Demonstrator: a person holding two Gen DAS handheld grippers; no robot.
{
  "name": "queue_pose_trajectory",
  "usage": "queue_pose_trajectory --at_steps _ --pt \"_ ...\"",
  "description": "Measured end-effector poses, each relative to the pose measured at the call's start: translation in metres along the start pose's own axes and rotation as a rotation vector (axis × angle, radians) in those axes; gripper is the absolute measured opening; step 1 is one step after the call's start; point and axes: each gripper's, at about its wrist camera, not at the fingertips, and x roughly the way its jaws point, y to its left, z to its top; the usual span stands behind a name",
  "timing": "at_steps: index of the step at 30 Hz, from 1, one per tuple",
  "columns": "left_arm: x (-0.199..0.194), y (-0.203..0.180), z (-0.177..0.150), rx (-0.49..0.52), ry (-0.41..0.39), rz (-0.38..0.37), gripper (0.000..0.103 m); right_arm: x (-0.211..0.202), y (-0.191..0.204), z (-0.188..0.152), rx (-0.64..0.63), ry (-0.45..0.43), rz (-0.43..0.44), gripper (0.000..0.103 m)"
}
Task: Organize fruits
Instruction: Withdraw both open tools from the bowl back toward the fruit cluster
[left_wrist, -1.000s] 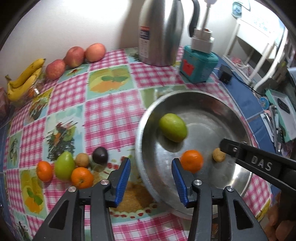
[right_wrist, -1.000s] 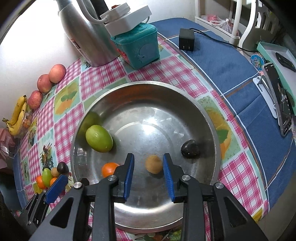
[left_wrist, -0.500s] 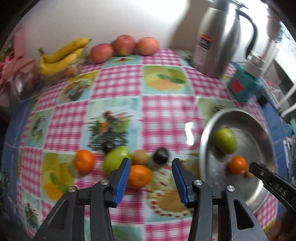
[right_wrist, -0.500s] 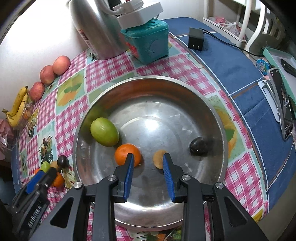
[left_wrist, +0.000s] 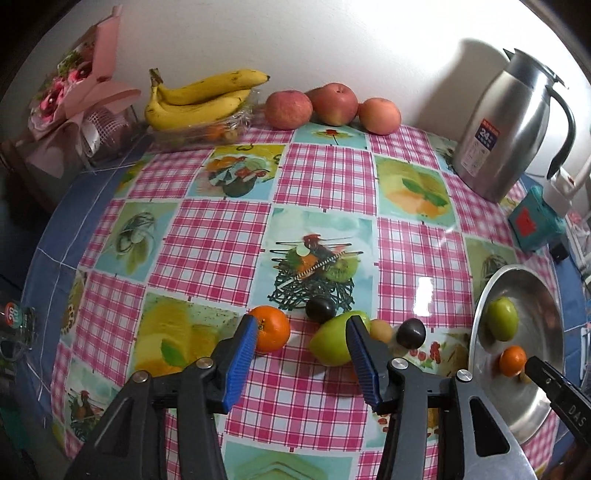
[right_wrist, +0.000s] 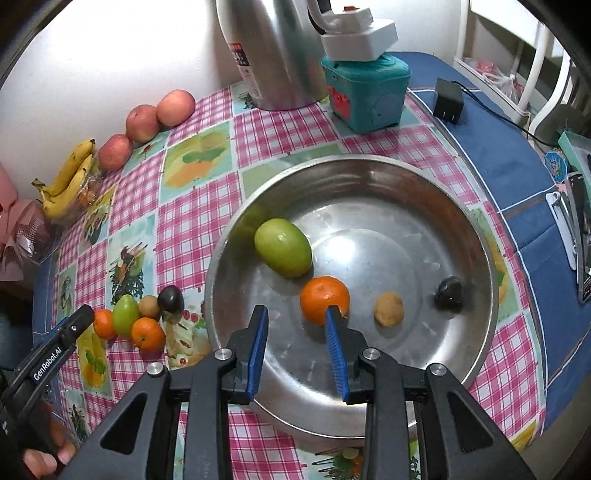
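Observation:
On the checked cloth lies a cluster of fruit: an orange (left_wrist: 271, 328), a green fruit (left_wrist: 328, 345), a small tan fruit (left_wrist: 380, 329) and two dark plums (left_wrist: 319, 309). My left gripper (left_wrist: 301, 354) hovers just short of them. Its jaws are opening and nothing is between the pads. The steel bowl (right_wrist: 369, 162) holds a green fruit (right_wrist: 283, 246), an orange (right_wrist: 324, 300), a tan fruit (right_wrist: 388, 308) and a dark plum (right_wrist: 448, 291). Over the bowl's near side my right gripper (right_wrist: 297, 343) stands narrowly open and empty, its right fingertip next to the orange.
Bananas (left_wrist: 199, 96) and three apples (left_wrist: 332, 105) line the back wall beside a pink bouquet (left_wrist: 70, 96). A steel thermos (left_wrist: 506, 129) and a teal box (left_wrist: 535, 225) stand behind the bowl. A black adapter (right_wrist: 448, 101) and small items lie on the blue cloth at right.
My left gripper swung left from the bowl to the fruit cluster on the cloth, and its jaws widened a little. The right gripper shifted left in the bowl, from the tan fruit toward the orange.

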Motion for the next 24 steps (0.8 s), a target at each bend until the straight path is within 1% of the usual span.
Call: queue_pose_trajectory --at_steps 4,11,13,15,18,19,20,21,22,24 --pt "-0.003 0.000 0.000 0.004 -0.003 -0.013 0.054 -0.004 0.002 0.000 -0.001 -0.013 -0.002 0.032" --pt "-0.003 -0.003 0.000 0.011 0.003 -0.019 0.055 0.001 0.004 -0.001 -0.010 0.001 -0.011 0.032" --pt "-0.002 -0.003 0.000 0.012 0.007 -0.019 0.057 0.001 0.004 -0.001 -0.012 0.002 -0.012 0.032" --pt "-0.001 -0.003 0.000 0.016 0.009 -0.018 0.062 0.002 0.005 -0.001 -0.014 0.004 -0.013 0.032" --pt "0.001 -0.006 -0.001 0.029 0.021 -0.014 0.066 0.004 0.005 -0.001 -0.016 0.012 -0.021 0.032" --pt "0.003 -0.007 -0.001 0.035 0.028 -0.011 0.066 0.006 0.005 -0.001 -0.018 0.018 -0.026 0.033" --pt "0.004 -0.009 -0.002 0.043 0.036 -0.005 0.066 0.007 0.005 -0.001 -0.018 0.022 -0.030 0.040" --pt "0.006 -0.010 -0.002 0.052 0.043 0.003 0.066 0.008 0.005 -0.001 -0.018 0.026 -0.036 0.043" --pt "0.007 -0.012 -0.003 0.057 0.050 0.007 0.067 0.010 0.006 -0.001 -0.020 0.031 -0.042 0.045" --pt "0.010 -0.013 -0.004 0.063 0.060 0.007 0.074 0.012 0.006 -0.002 -0.025 0.037 -0.048 0.045"
